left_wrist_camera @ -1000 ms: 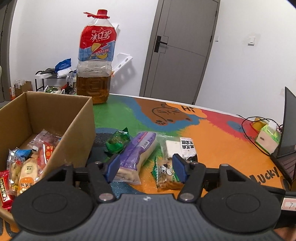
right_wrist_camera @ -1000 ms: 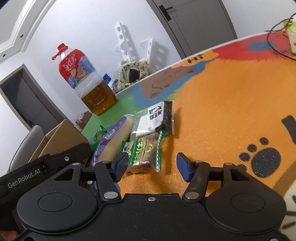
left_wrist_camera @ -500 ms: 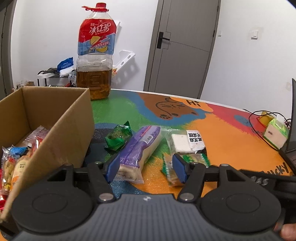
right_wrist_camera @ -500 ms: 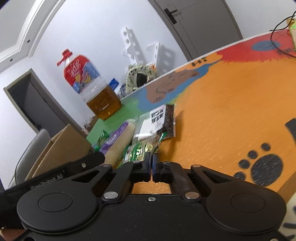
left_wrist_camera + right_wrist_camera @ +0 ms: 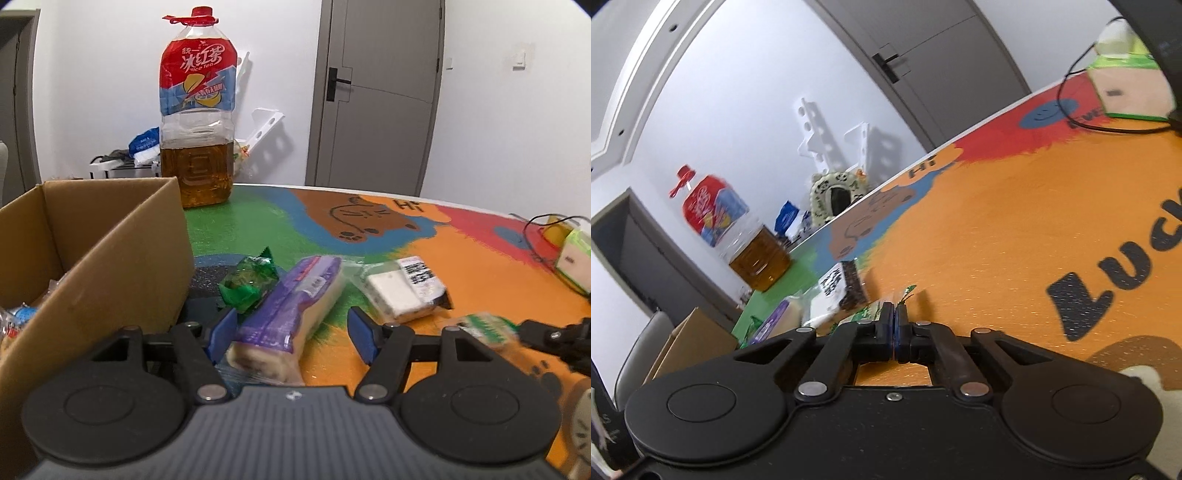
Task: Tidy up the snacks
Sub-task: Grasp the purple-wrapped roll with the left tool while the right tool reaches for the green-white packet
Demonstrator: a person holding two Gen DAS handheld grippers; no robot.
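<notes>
My right gripper [image 5: 896, 320] is clamped on the green snack packet [image 5: 482, 326]
My left gripper [image 5: 291, 332] stands apart around the purple roll's [image 5: 295, 306] near end, not pressing it

Snack packets beside cardboard box [image 5: 122, 258]: four
Iced tea bottle [image 5: 197, 122] behind box: one
Grippers: two

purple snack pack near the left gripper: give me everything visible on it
The purple snack pack is a long, soft plastic-wrapped roll: purple printed film with a small label on top, clear at the sides, showing pale cream cake with a darker filling at its near end. It lies flat on the table, angled away to the right, its near end between the open left gripper fingers, unclamped. A green wrapped candy lies against its left side.
</notes>
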